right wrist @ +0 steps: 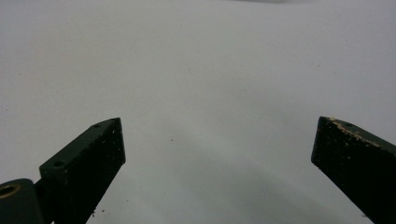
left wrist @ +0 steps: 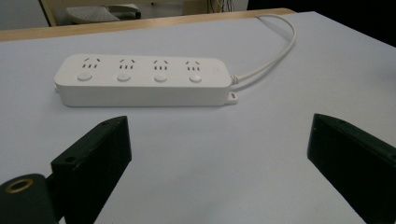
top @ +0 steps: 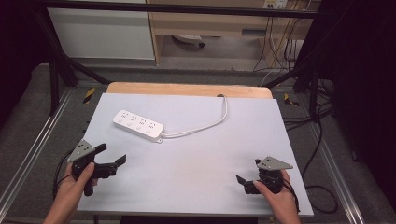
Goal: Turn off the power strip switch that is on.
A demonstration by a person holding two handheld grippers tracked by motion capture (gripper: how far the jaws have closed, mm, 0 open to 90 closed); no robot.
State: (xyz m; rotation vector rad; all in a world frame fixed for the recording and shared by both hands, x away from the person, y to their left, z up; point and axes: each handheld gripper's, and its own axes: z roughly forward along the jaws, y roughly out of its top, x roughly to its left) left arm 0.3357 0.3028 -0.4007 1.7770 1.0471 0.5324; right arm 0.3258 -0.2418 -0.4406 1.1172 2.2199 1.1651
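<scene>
We see a white power strip [top: 138,125] lying flat on the light grey table [top: 196,163], in the far left part of it. It has four sockets in a row, and each socket has a round button beside it, as the left gripper view shows [left wrist: 142,80]. A white cable [top: 205,123] leaves the right end of the strip, bends across the table and goes up to the far edge, where a wooden board [top: 187,88] lies under the grey top.

The left gripper [top: 111,155] is held by the person's left hand [top: 74,184] near the front left corner of the table. Its jaws stand wide apart and hold nothing. In its own view [left wrist: 219,144] the jaws point toward the long side of the power strip, which lies a little ahead of them and does not touch them.

The right gripper [top: 247,171] is held by the right hand [top: 275,193] near the front right corner, well apart from the power strip. Its jaws are also spread wide and empty; in its own view [right wrist: 217,144] we see bare table surface between them. One jaw tip carries some pale scratches.
</scene>
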